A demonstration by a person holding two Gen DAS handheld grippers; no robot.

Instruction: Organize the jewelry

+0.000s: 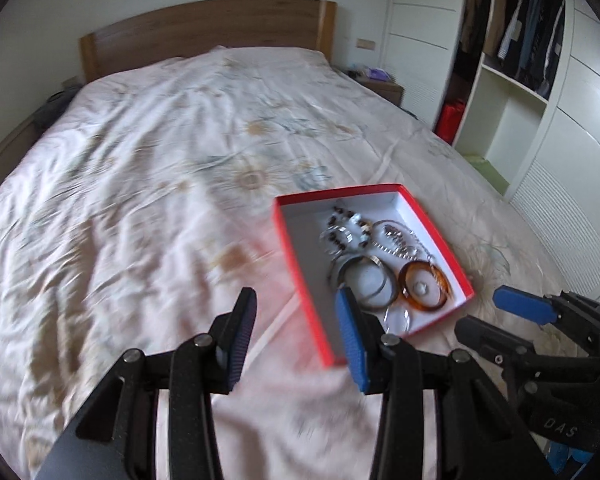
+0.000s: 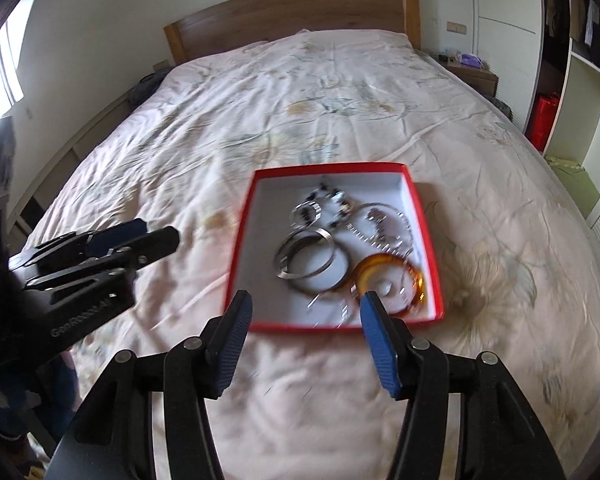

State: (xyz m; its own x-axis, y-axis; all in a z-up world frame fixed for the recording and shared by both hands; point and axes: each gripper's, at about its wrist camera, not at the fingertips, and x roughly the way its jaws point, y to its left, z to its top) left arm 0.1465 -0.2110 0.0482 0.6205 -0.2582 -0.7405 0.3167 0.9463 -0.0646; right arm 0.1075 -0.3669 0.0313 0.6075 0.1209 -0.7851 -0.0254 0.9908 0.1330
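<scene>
Both claws, left claw (image 1: pixel 296 320) & right claw (image 2: pixel 306 316), apart, empty; amber bangle (image 2: pixel 388 284) in red box (image 2: pixel 332 168): stiff, slick, prob light; grip rim.

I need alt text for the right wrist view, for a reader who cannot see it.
A red box lies open on a bed, holding bangles, an amber bracelet and chains. The right gripper hangs open and empty at the box's near edge. The left gripper is at the left over the bedspread.

I see the box (image 2: pixel 428 240) lying on the bed (image 2: pixel 220 128), nearer its foot than the headboard (image 2: pixel 292 12); bangles (image 2: pixel 306 258) and chains (image 2: pixel 384 224) lie inside it.
</scene>
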